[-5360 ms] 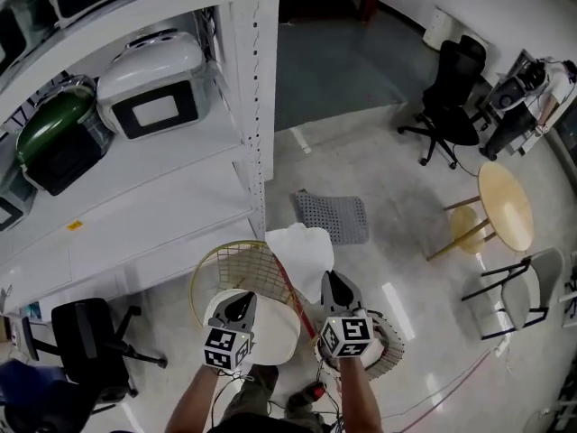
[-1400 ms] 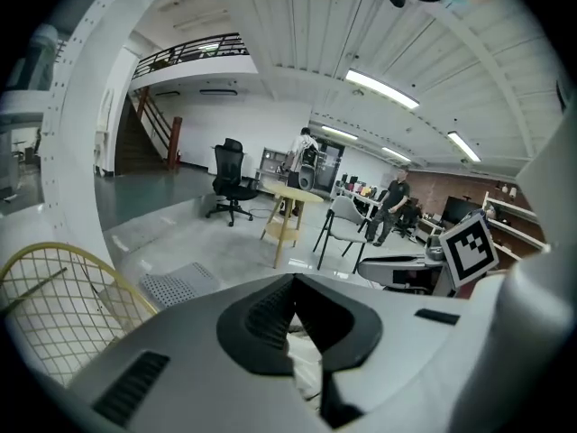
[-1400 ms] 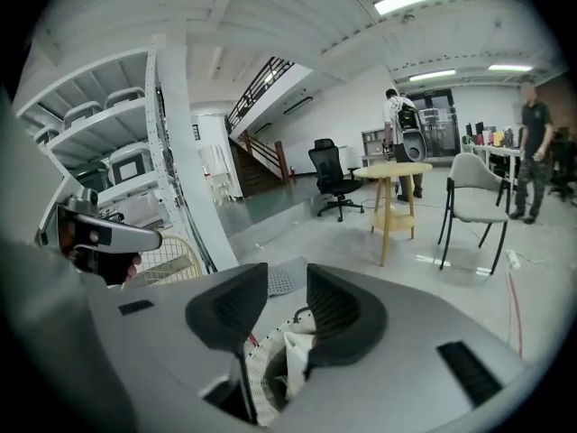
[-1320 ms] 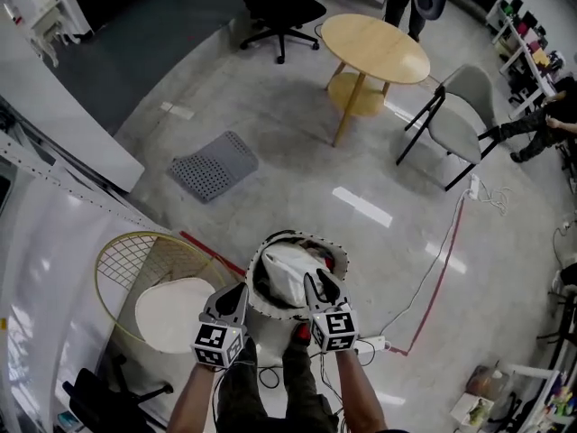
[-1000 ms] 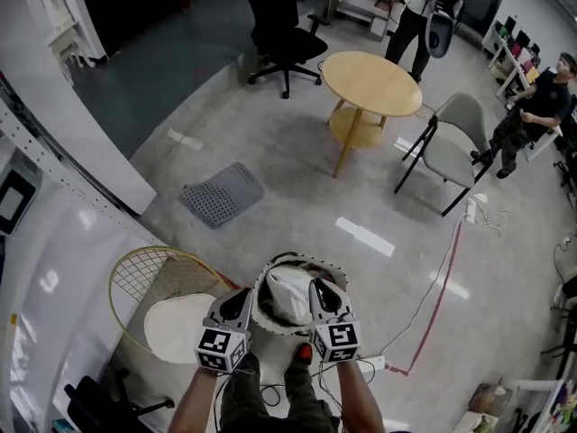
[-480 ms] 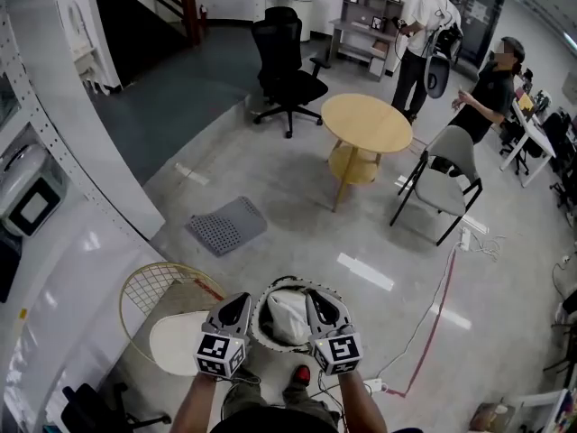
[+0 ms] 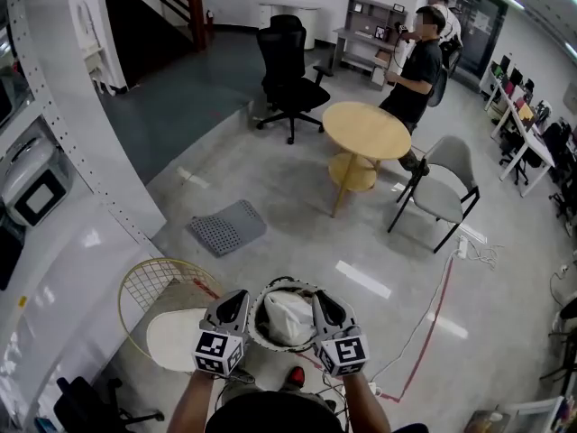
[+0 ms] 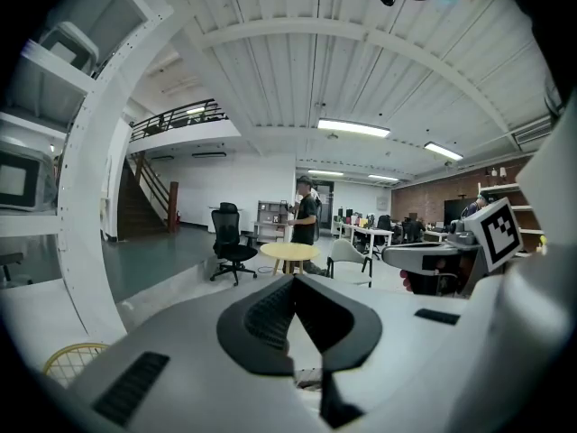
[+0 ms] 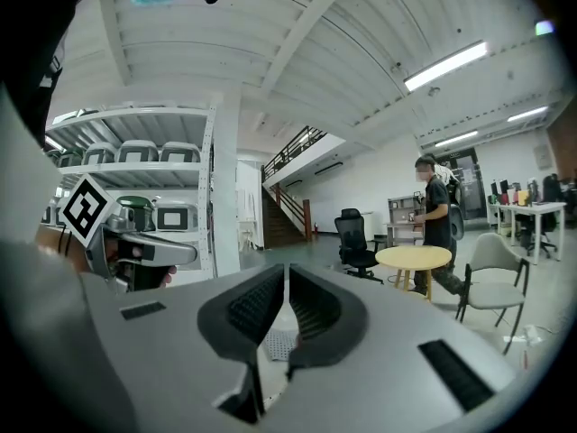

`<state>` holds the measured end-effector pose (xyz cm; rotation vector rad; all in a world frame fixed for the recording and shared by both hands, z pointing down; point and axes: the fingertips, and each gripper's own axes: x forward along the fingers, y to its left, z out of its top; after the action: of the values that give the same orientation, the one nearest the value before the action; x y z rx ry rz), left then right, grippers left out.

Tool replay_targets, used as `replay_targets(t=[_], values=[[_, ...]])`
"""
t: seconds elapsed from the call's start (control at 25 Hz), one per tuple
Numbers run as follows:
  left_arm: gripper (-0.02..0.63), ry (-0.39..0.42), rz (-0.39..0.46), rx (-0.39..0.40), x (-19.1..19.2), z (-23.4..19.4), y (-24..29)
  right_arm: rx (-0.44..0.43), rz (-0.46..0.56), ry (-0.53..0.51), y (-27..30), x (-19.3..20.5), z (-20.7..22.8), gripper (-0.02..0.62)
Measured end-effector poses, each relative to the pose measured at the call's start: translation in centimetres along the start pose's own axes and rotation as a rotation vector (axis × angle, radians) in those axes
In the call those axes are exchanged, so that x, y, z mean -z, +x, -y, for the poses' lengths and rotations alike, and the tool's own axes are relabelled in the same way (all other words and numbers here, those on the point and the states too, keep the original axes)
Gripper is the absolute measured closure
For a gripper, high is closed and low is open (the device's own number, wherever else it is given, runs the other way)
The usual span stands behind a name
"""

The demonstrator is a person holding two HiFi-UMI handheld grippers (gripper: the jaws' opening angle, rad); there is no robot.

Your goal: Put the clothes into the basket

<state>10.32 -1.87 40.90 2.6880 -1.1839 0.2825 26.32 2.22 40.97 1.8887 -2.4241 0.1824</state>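
The left gripper (image 8: pixel 293 284) is closed tip to tip, the right gripper (image 9: pixel 284 276) down to a hairline slit (whether either pinches anything, its own view does not tell). Only the head view shows them flanking the basket (image 7: pixel 270 287), tips at its rim, white clothes (image 7: pixel 288 316) inside; open floor (image 7: pixel 297 215) runs ahead to the grey mat (image 7: pixel 227 227).

We stand in a big open-plan office hall with a workshop corner. A round wooden table (image 7: pixel 366 131) sits on polished concrete floor (image 7: pixel 297 197). A black swivel chair (image 7: pixel 288 79) stands near its left and a grey chair (image 7: pixel 444 180) beside its right. Desks with monitors (image 7: pixel 521 124) lie beyond the table to the right. A staircase (image 7: pixel 162 3) rises far to its left. White metal shelving (image 7: pixel 54 88) holding appliances (image 7: pixel 32 183) stands nearer us, well left of the table.
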Motion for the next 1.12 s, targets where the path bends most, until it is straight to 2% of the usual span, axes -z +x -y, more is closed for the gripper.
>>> replay_targets(t=[1.12], values=[[0.605, 0.001, -0.017, -0.005, 0.2, 0.1, 1.1, 0.002, -0.019, -0.004, 0.9, 0.8, 0.9, 0.560]])
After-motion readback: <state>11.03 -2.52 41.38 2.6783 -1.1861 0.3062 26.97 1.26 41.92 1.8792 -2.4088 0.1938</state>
